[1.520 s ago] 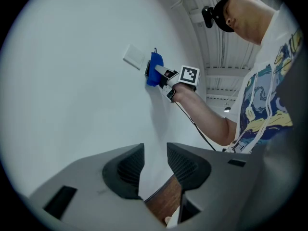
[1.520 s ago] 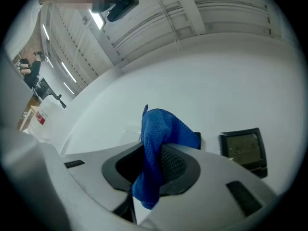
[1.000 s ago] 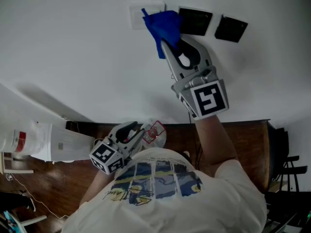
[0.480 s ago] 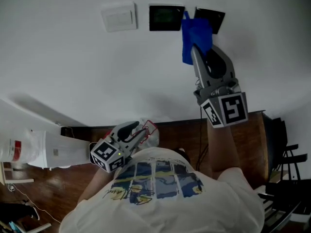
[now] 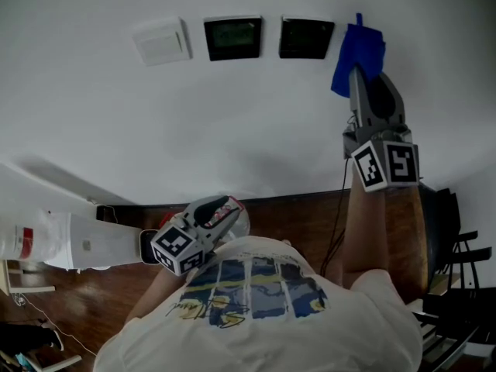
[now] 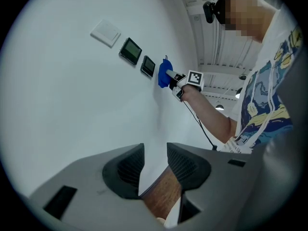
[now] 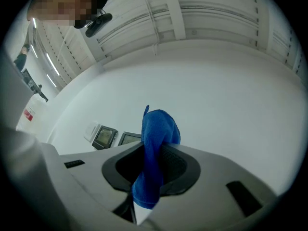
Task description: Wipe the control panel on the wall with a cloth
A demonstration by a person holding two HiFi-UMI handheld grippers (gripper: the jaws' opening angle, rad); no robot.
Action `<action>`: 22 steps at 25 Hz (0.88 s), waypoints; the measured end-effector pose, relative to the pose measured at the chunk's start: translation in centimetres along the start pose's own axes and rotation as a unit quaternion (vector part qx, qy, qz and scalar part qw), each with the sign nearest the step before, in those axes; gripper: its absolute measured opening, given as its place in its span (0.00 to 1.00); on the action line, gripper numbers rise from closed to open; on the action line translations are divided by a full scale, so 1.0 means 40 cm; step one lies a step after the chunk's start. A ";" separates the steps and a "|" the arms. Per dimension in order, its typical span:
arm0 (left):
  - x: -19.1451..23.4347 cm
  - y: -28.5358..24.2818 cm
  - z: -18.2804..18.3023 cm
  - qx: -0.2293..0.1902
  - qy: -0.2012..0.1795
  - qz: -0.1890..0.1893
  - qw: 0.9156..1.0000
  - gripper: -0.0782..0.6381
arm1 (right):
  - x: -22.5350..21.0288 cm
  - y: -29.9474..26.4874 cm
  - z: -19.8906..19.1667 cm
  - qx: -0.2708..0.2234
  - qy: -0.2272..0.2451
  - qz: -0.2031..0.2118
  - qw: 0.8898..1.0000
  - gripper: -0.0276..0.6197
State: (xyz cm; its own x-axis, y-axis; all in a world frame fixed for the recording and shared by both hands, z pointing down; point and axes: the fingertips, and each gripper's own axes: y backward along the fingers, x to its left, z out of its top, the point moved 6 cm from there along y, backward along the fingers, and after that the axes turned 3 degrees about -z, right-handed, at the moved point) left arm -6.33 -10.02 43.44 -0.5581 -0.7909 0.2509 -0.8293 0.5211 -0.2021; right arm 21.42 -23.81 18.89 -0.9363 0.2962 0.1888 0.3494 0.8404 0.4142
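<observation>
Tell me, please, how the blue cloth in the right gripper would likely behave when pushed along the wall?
The blue cloth is probably floppy: it bunches and droops between the jaws of the right gripper. It looks light and soft, so it should fold against the wall rather than scrape.

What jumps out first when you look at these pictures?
The bright blue cloth, pinched in the right gripper and held high at the white wall. Beside it, two dark panels and a white switch plate sit in a row. The left gripper hangs low, open and empty.
</observation>
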 end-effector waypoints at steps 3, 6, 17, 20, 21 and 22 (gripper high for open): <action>-0.005 -0.004 0.006 -0.004 -0.004 0.006 1.000 0.29 | -0.026 -0.016 -0.002 -0.003 -0.005 -0.007 1.000 0.15; -0.003 0.005 0.002 -0.006 0.000 0.015 1.000 0.29 | -0.024 -0.036 -0.014 -0.001 -0.008 -0.004 1.000 0.16; 0.023 0.092 -0.015 -0.003 0.009 0.047 0.999 0.29 | 0.081 -0.097 -0.032 -0.003 -0.011 0.028 1.000 0.15; 0.034 0.108 -0.015 -0.009 0.000 0.048 0.999 0.29 | 0.114 -0.110 -0.026 -0.008 -0.007 0.035 0.999 0.15; 0.038 0.116 -0.015 -0.012 0.000 0.050 0.999 0.29 | 0.128 -0.114 -0.026 -0.008 -0.006 0.039 0.999 0.15; 0.042 0.126 -0.017 -0.016 0.001 0.054 0.998 0.29 | 0.142 -0.119 -0.027 -0.008 -0.006 0.043 0.999 0.15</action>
State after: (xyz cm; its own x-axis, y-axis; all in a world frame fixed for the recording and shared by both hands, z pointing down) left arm -11.44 -8.50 43.47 -0.6441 -0.7291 0.2314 -0.7650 0.6128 -0.1983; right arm 14.48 -26.60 18.96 -0.9035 0.3720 0.2127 0.4281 0.8050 0.4107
